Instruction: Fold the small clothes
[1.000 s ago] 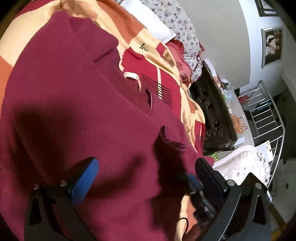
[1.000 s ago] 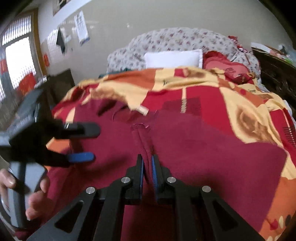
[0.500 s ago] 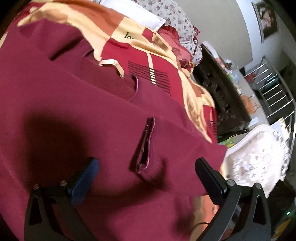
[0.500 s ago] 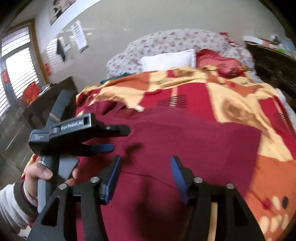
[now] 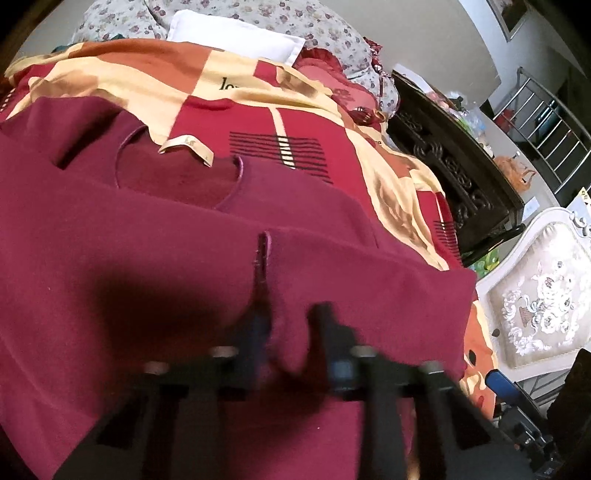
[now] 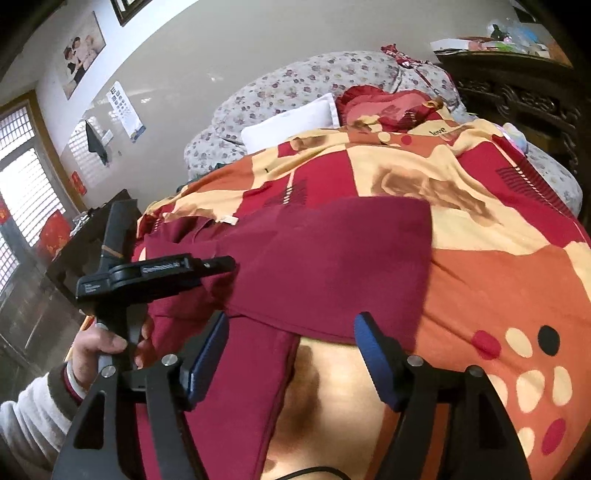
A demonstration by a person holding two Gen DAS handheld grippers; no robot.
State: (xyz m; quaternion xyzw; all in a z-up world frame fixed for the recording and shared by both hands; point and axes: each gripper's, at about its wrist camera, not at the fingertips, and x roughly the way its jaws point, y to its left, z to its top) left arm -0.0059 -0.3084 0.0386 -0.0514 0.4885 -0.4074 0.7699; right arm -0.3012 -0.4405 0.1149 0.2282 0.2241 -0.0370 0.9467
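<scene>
Left gripper [image 5: 290,332] closing, now around sleeve [image 5: 266,266].

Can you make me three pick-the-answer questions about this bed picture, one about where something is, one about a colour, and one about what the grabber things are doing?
1. Where does the plain white rectangular pillow lie?
A. at the head of the bed, against the flowered bedding
B. on the carved dark wooden cabinet
C. on top of the shirt

2. What colour is the soft long-sleeved knit shirt spread on the patchwork orange, red and cream blanket?
A. green
B. dark red
C. white

3. How does the right gripper stand?
A. clamped on the pillow
B. wide apart, holding nothing
C. shut on the blanket

Answers:
1 A, the pillow leans on the flowered bedding beyond the blanket.
2 B, the whole shirt is maroon.
3 B, its blue pads stand apart and are opening, over the shirt's edge.
</scene>
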